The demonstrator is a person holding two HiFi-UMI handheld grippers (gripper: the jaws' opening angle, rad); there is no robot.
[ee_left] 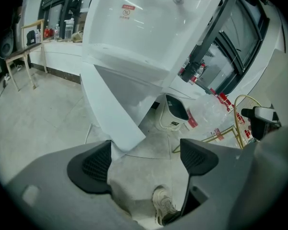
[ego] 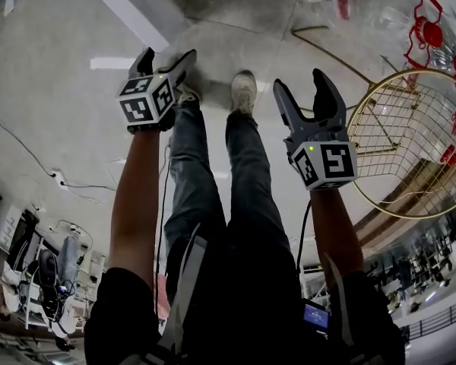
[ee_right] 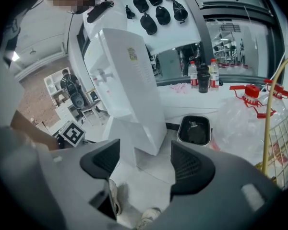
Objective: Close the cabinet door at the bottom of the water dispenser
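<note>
Left gripper view shows your left tongs [ee_left: 144, 155] released, pads wide apart with only floor and your shoe [ee_left: 163, 207] between them, nothing grasped. The right tongs [ee_right: 145, 159] are likewise spread and empty, aimed at the foot of the water dispenser [ee_right: 129, 85]. Just beyond the left pad, the cabinet door [ee_left: 113, 114] stands swung out from the bottom of the water dispenser, its lower corner close to that pad; it is plainly not shut. The main risk, as I judge it, is the thin door edge sliding into the gap of your open left tongs, or skidding off a pad, so that the push glances away and the door stays ajar. Press on the flat face near the free edge instead; pushing close to the hinge would likely need more force and could rock the tall body. A hard shove may also make the door bounce back open. To the right, a small bin [ee_left: 175, 114] sits on the floor beside the dispenser, and a gold wire rack [ego: 410, 143] stands near your right tongs; a wide swing of that hand could catch either.
</note>
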